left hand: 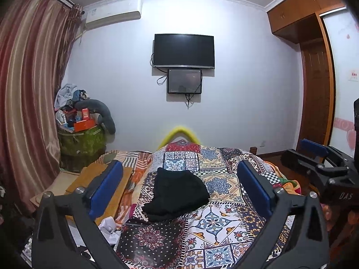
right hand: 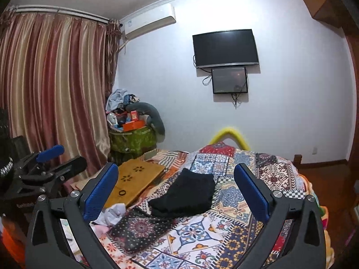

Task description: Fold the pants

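Black pants [left hand: 177,194] lie folded into a compact bundle on the patterned bedspread [left hand: 215,222], seen also in the right wrist view as the black pants [right hand: 186,195]. My left gripper [left hand: 179,190] is open wide, its blue pads [left hand: 105,190] standing on either side of the bundle in the picture and clear of it. My right gripper [right hand: 177,190] is open just as wide, nothing between its blue pads [right hand: 101,191]. Each gripper shows at the edge of the other's view: the right gripper [left hand: 318,157] and the left gripper [right hand: 49,157].
A wooden lap board [right hand: 134,181] lies on the bed's left side, with crumpled white cloth [right hand: 113,213] near it. A cluttered green container [right hand: 132,139] stands by the curtain [right hand: 56,89]. A television [left hand: 183,50] hangs on the far wall. A wardrobe [left hand: 314,67] stands at right.
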